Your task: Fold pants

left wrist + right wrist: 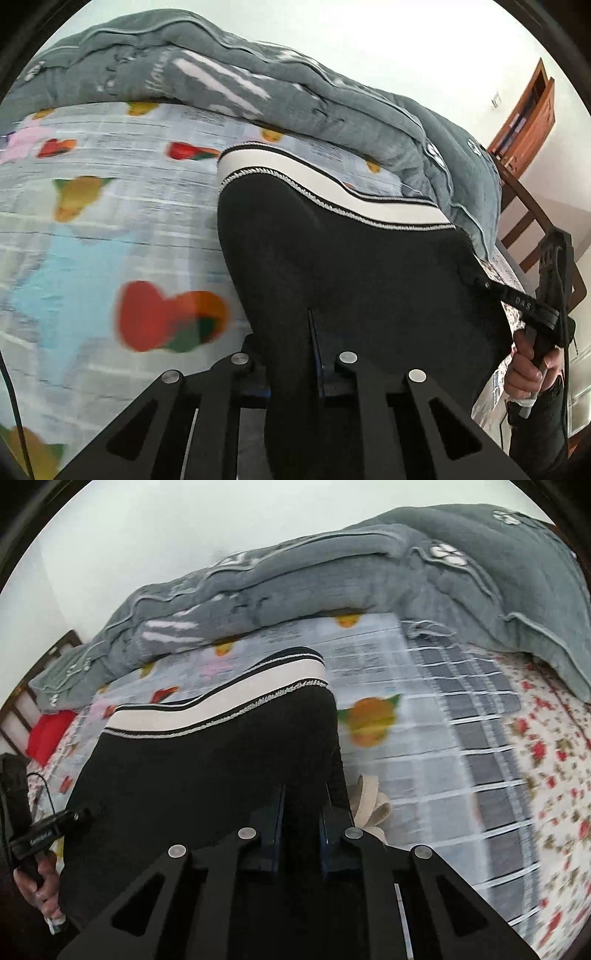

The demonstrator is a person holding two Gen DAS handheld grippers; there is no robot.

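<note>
The black pants with a white and black striped side band hang stretched between my two grippers above the bed. My left gripper is shut on the pants' left edge; the cloth covers its fingers. My right gripper is shut on the pants at their right edge, the band running across the top. A beige drawstring dangles beside the right fingers. Each view shows the other hand-held gripper at the far side: the right one in the left wrist view, the left one in the right wrist view.
Below lies a bed sheet with fruit prints, and a floral sheet at the right. A bunched grey quilt lies along the far side of the bed. A red pillow, a wooden bed frame and a wooden door stand beyond.
</note>
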